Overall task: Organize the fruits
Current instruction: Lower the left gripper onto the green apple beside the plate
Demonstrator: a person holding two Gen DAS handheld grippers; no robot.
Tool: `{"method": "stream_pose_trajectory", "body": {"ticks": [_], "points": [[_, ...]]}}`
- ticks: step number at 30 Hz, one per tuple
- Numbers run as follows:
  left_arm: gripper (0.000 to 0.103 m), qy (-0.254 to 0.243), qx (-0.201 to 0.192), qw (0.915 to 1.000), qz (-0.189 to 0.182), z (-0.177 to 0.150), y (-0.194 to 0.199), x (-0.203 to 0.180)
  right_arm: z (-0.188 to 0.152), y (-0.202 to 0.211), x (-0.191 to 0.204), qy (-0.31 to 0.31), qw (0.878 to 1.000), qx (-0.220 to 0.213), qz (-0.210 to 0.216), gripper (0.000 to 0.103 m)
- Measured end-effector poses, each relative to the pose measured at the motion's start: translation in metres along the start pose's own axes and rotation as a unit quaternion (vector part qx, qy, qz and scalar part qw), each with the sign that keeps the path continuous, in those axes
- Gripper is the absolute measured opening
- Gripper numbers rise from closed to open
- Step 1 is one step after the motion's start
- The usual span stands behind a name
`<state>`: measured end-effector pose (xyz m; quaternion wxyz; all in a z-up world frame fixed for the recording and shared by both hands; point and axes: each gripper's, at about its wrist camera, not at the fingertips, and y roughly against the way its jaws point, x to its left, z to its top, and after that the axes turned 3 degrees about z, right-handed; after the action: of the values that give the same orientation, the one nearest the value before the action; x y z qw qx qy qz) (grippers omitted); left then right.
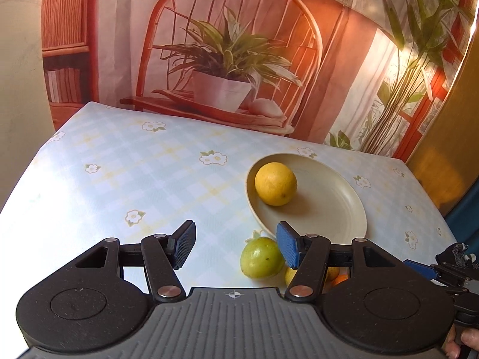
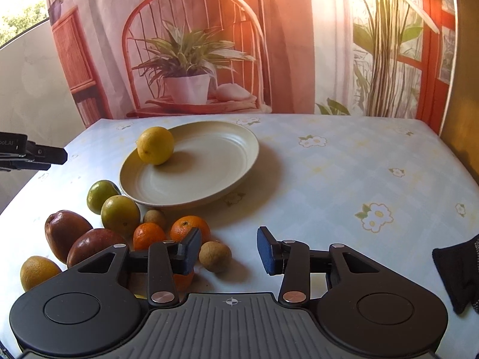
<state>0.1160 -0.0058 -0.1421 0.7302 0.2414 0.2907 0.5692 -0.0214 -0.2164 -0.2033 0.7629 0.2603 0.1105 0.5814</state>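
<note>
- Near the table's front edge, in the left wrist view, the left gripper (image 1: 236, 246) hangs with its jaws apart and nothing between them. A green fruit (image 1: 261, 258) lies just below and right of the gap, close to the right finger. Beyond it sits the plate (image 1: 335, 209), holding one lemon (image 1: 275, 183) on its left side.
- Right wrist view: the right gripper (image 2: 229, 251) is also apart and empty. A small brown fruit (image 2: 215, 256) rests just inside its left finger; the pile of oranges (image 2: 189, 228), green fruit and red fruit spreads toward the table's front left corner. My judgement: the right gripper is nearer this pile, and must shift left to straddle a fruit.
</note>
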Motion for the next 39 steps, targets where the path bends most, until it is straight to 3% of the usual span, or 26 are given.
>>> {"method": "stream_pose_trajectory", "body": {"ticks": [22,29,31,35,39], "points": [[0.062,-0.014,0.016,0.9997,-0.009,-0.017,0.006,-0.003,-0.006,-0.02,-0.012,-0.059,0.997,0.03,0.051,0.026],[0.061,0.006,0.051,0.9975,-0.049,-0.015,-0.01,0.0,-0.008,-0.017,-0.015,-0.064,0.996,0.025,0.052,0.023],[0.057,0.009,0.062,0.9962,-0.061,-0.013,-0.018,0.0,-0.009,-0.015,-0.015,-0.066,0.996,0.02,0.049,0.023],[0.054,0.011,0.085,0.9947,-0.056,-0.011,-0.04,-0.001,-0.007,-0.01,-0.015,-0.062,0.997,0.009,0.044,0.023],[0.051,0.054,0.111,0.9902,-0.066,-0.009,-0.057,0.009,-0.006,-0.008,-0.016,-0.058,0.997,0.008,0.041,0.023]]}}
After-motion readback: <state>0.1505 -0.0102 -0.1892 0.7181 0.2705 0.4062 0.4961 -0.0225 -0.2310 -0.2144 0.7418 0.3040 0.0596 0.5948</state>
